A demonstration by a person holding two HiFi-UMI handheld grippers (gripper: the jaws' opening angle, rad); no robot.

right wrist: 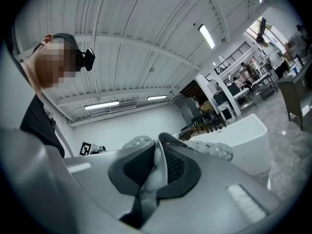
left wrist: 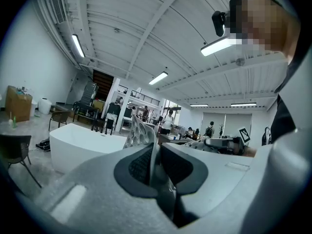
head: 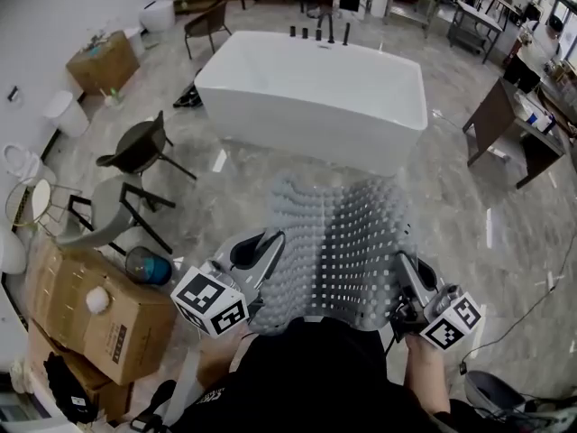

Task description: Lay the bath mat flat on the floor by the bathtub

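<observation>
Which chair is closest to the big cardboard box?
The light grey chair with black legs, just beside the cardboard box. The black chair stands farther away, and the brown chair is farthest, past the bathtub.

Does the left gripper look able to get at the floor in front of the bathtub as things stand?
Probably yes. The left gripper, shut on the bath mat, hangs above bare floor in front of the bathtub; the nearest chair stands off to its left, out of the way down.
</observation>
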